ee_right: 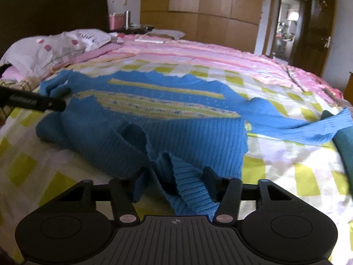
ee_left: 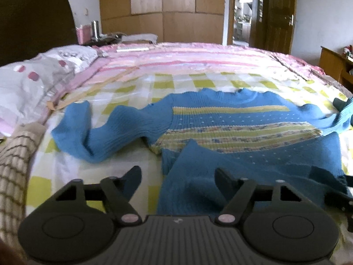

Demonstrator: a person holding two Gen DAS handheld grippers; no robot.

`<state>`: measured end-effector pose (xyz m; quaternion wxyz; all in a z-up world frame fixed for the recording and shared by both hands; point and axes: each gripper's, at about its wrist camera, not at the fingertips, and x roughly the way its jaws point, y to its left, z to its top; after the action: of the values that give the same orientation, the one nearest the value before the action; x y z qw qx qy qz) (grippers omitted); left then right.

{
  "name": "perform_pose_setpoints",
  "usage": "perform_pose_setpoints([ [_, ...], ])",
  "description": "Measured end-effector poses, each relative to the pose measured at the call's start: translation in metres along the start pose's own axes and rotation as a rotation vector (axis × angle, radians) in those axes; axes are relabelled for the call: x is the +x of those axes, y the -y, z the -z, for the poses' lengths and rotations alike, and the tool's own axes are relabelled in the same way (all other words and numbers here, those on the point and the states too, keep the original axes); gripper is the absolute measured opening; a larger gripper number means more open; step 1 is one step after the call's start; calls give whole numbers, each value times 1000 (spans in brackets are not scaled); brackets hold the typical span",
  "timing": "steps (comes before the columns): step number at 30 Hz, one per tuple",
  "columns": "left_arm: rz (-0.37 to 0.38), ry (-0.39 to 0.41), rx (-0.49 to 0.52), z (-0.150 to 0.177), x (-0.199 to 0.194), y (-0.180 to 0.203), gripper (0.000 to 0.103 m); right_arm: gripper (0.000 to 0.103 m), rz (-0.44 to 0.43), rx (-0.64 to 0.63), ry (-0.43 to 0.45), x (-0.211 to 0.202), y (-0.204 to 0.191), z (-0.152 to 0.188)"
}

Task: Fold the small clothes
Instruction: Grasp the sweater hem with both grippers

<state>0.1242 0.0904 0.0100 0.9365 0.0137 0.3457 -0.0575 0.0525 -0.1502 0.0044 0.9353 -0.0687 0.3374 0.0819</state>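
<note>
A small blue knit sweater (ee_left: 242, 121) with yellow and flowered stripes lies face up on the bed, neck toward the far side, both sleeves spread out. It also shows in the right wrist view (ee_right: 176, 119). My left gripper (ee_left: 178, 174) is open, its fingers straddling the hem's left corner, which is folded up over the body. My right gripper (ee_right: 174, 172) is open, with a bunched fold of the ribbed hem (ee_right: 187, 190) lying between its fingers. The left gripper's finger (ee_right: 35, 102) shows at the left edge of the right wrist view.
The bed carries a yellow-checked sheet (ee_left: 106, 176) and a pink striped quilt (ee_left: 187, 59) behind it. Pillows (ee_left: 33, 81) lie at the far left by a dark headboard. A dark teal cloth (ee_right: 346, 145) lies at the right edge. Wardrobe and open door stand beyond.
</note>
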Motion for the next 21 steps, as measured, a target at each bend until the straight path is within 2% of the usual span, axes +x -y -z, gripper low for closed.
perform_pose_setpoints([
  [3,23,-48,-4,-6,21,-6,53,41,-23,-10,-31,8,0,-2],
  [5,45,-75,-12,-7,32,-9,47,37,-34,-15,-39,10,0,-3],
  [6,53,-91,-8,-8,37,-9,39,35,-40,-17,-42,10,0,-3],
  [7,56,-105,-1,-8,41,-9,30,32,-48,-18,-46,11,0,-3],
  [9,52,-120,17,-7,44,-8,22,25,-65,-17,-57,12,1,-4],
  [10,56,-119,24,-7,41,-8,14,20,-72,-14,-62,13,2,-5],
  [14,97,-118,16,-6,26,-13,13,9,-110,9,-68,10,6,-9],
  [21,146,-103,-14,6,-20,-25,11,7,-166,1,-42,-21,6,-9],
])
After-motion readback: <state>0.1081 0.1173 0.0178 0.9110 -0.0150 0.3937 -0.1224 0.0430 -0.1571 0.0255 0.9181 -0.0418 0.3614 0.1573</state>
